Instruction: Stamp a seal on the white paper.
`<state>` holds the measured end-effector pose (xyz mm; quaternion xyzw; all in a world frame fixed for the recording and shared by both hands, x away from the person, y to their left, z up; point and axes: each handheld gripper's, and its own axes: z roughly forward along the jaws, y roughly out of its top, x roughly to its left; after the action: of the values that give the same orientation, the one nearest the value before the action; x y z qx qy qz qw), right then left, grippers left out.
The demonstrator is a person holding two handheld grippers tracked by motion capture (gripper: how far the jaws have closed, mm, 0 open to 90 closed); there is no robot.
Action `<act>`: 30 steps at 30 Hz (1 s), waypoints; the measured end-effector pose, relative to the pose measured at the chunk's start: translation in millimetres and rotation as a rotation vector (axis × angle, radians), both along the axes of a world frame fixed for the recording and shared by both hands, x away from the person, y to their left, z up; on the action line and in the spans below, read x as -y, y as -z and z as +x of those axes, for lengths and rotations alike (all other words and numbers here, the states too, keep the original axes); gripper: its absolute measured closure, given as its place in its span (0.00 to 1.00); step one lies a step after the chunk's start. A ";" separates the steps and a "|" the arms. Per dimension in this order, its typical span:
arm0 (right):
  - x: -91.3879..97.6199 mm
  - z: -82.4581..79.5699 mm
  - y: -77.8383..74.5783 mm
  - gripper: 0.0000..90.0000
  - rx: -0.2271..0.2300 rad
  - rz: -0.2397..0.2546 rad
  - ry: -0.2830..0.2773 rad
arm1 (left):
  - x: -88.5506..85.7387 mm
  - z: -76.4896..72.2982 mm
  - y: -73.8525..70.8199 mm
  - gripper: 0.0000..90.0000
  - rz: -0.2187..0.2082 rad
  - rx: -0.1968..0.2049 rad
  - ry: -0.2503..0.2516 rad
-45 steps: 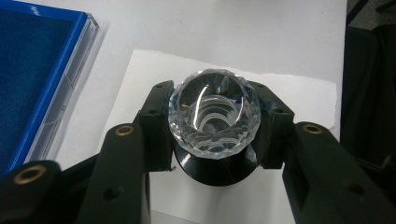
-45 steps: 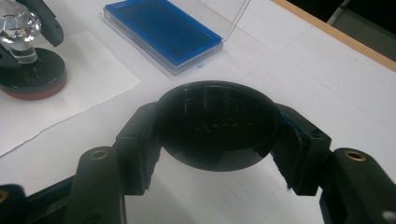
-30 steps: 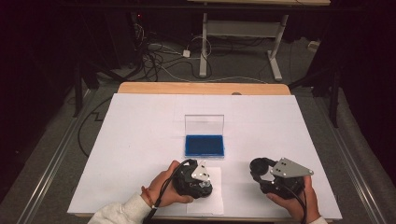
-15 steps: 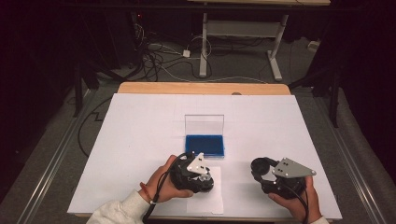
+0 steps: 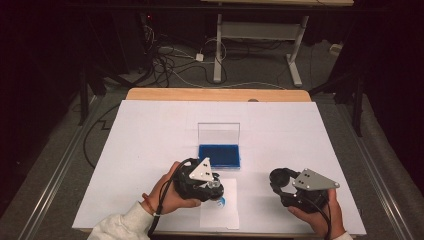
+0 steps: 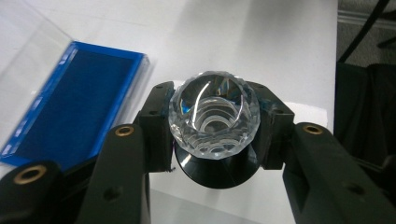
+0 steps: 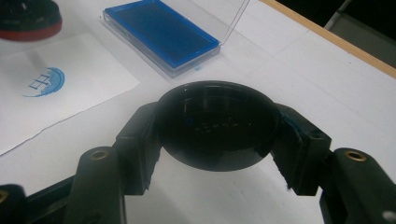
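A: Start at the left. What is the left claw (image 6: pixel 212 154) doing?

B: It pinches a stamp (image 6: pixel 214 122) by its sides: a faceted clear crystal knob on top, a round black base below. In the high view the left hand (image 5: pixel 172 192) holds that claw over a small sheet of paper (image 5: pixel 220 212) near the front edge of the counter (image 5: pixel 150 130), and the claw covers most of the stamp there. Whether the base touches the paper I cannot tell.

A: Anything on the paper?

B: A blue round print (image 7: pixel 43 82), seen clearly from the right gripper view; its design is too small to read.

A: And in the middle?

B: An ink pad (image 5: pixel 219 155), flat and rectangular, deep blue in a clear plastic case, with its clear lid (image 5: pixel 218 133) standing up behind it. It lies just beyond the paper.

A: The right side?

B: The right claw (image 7: pixel 217 135) is clamped on a round black cap (image 7: pixel 215 125), smooth and glossy, shaped like a shallow bowl; faint marks inside are hard to make out. The right hand (image 5: pixel 320 212) holds it low over bare white counter, well apart from the paper.
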<state>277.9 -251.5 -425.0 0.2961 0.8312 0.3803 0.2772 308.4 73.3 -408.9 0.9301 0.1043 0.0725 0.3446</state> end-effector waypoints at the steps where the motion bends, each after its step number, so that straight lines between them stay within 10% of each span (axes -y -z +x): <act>1: 0.0 -0.2 -0.1 0.43 0.001 0.000 0.000 | 2.4 -1.0 2.1 0.61 0.005 0.000 0.006; 30: -0.6 -0.8 0.4 0.43 -0.007 -0.007 -0.007 | 15.8 -6.9 32.5 0.61 0.106 -0.020 0.046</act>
<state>277.1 -250.9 -425.4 0.2937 0.8344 0.3773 0.2741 301.5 57.5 -441.4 0.9499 0.0822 0.0609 0.2954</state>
